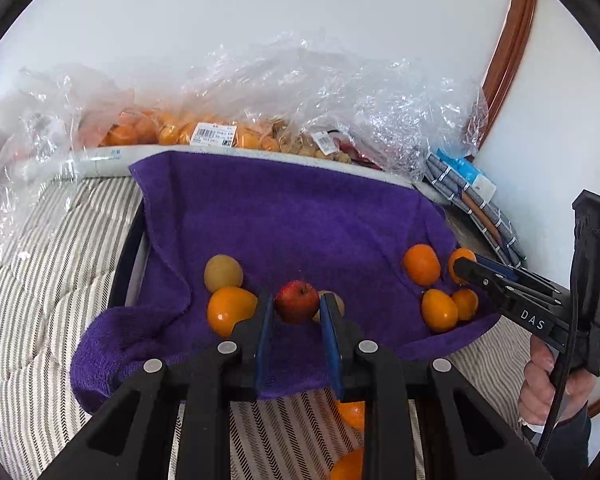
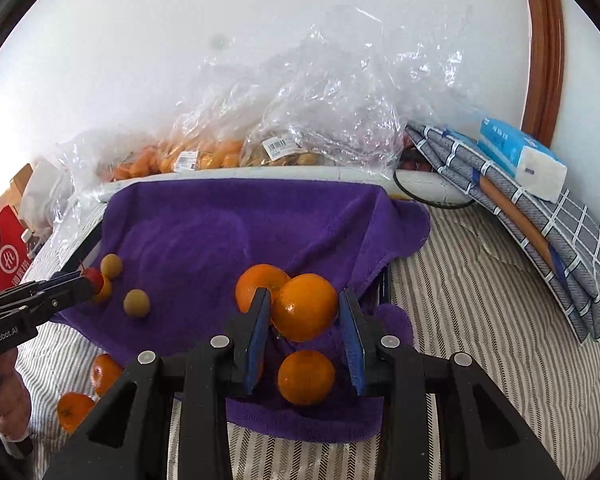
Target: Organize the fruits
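Left gripper pinches a small red apple at lower centre over the purple towel; right gripper pinches an orange at centre—both firm, smooth, roll-prone, best held across the middle.

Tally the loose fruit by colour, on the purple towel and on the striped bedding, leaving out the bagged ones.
Orange fruits: 7
Yellow-green fruits: 2
Red apple: 1
Total: 10
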The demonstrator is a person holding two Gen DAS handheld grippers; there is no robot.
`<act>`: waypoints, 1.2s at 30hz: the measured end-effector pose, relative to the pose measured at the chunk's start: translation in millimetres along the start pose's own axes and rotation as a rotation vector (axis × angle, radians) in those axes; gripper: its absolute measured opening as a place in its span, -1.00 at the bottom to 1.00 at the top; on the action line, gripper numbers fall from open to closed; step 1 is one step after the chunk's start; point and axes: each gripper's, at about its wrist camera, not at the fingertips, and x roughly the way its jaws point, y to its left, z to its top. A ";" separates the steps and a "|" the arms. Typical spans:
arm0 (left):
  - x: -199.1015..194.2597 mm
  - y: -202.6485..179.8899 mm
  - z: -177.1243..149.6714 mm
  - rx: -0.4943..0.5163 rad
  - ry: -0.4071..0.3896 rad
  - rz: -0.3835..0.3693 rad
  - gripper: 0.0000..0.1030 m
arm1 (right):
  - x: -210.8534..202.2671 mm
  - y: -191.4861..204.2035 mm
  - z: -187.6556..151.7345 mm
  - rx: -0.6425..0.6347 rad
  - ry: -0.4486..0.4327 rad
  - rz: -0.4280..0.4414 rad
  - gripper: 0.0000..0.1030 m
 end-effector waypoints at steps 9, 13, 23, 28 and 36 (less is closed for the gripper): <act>7.2 3.5 -3.1 -0.010 0.041 -0.026 -0.55 | 3.8 -7.9 -8.3 0.024 0.009 0.003 -0.32; 6.5 3.3 -4.1 -0.011 0.043 -0.027 -0.55 | -3.7 -8.3 -9.7 0.046 0.002 -0.003 -0.32; -31.4 24.4 -9.2 -0.057 -0.008 0.001 -0.47 | -51.7 45.4 -23.7 0.020 -0.017 0.074 -0.32; -57.7 44.7 -21.5 -0.070 -0.032 0.076 -0.39 | -51.2 89.9 -42.3 -0.028 0.046 0.119 -0.32; -79.2 77.2 -44.8 -0.089 -0.026 0.146 -0.38 | -20.3 123.4 -58.2 0.006 0.132 0.127 -0.27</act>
